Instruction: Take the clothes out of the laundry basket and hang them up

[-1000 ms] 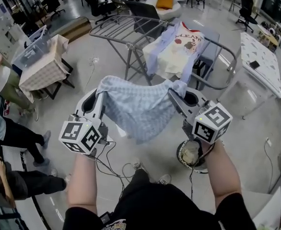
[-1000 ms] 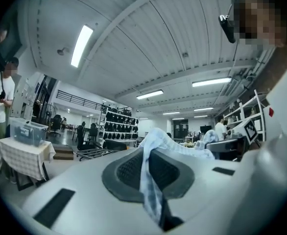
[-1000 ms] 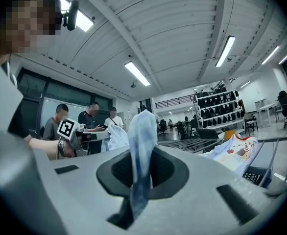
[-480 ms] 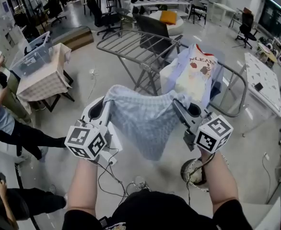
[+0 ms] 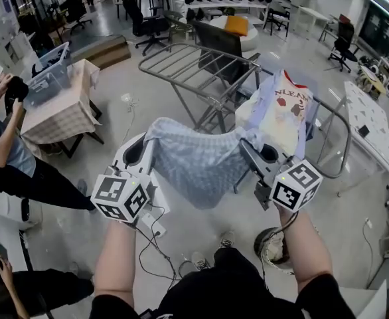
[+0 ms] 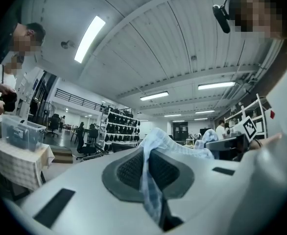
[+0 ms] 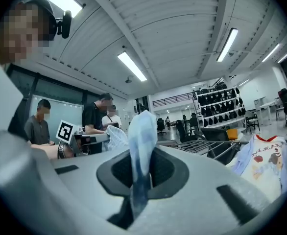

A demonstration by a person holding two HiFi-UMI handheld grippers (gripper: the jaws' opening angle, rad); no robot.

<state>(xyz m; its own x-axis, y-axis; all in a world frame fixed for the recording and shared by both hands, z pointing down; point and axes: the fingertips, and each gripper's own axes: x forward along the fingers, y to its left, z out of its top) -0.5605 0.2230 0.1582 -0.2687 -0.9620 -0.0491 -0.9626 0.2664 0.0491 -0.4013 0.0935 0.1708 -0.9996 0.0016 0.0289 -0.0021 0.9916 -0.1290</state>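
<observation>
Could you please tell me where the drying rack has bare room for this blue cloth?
The drying rack's left wing is bare, from its far rail across to the white shirt. The right side is crowded: the shirt drapes over it, leaving only the curved outer rail showing.

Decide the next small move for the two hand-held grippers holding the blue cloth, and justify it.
Probably carry the blue cloth forward over the bare rails of the drying rack: the left hand-held gripper and right hand-held gripper each clamp a corner, the cloth hangs spread between them short of the rack, and a shirt covers its right part.
</observation>
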